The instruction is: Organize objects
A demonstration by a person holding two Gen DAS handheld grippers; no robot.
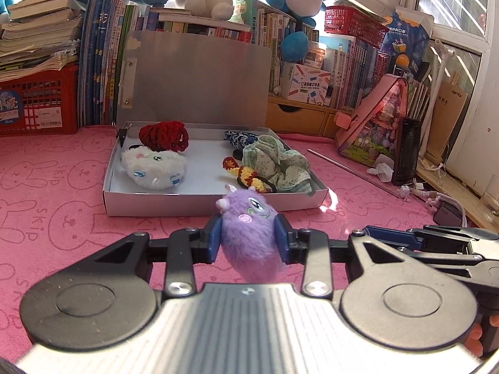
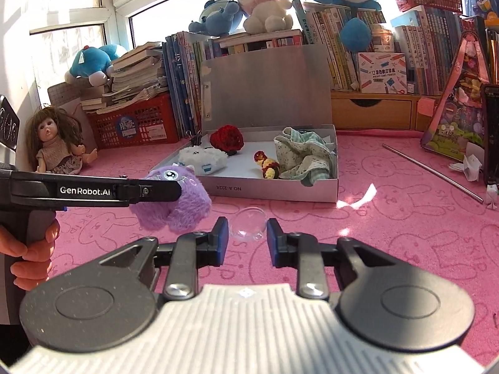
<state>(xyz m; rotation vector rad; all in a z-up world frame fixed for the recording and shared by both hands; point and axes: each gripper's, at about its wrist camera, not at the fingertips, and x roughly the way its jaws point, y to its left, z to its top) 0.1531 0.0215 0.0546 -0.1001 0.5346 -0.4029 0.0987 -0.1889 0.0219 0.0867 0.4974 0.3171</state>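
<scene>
My left gripper (image 1: 249,222) is shut on a fluffy purple plush toy (image 1: 249,240) and holds it above the pink mat, just in front of the open silver box (image 1: 199,202). From the right wrist view that plush (image 2: 184,202) hangs at the left gripper's tip (image 2: 174,191), left of the box's front wall (image 2: 274,191). My right gripper (image 2: 246,233) is shut on a clear plastic half shell (image 2: 248,224). Inside the box lie a white plush (image 1: 152,165), a red crochet piece (image 1: 163,135), a yellow and red crochet piece (image 1: 246,174) and a green cloth (image 1: 277,162).
Rows of books (image 1: 103,62), red baskets (image 1: 37,106) and plush toys stand behind the box. A doll (image 2: 56,143) sits at the far left. A metal rod (image 1: 352,171) and a pink triangular package (image 1: 380,124) lie to the right. A hand (image 2: 31,255) grips the left tool.
</scene>
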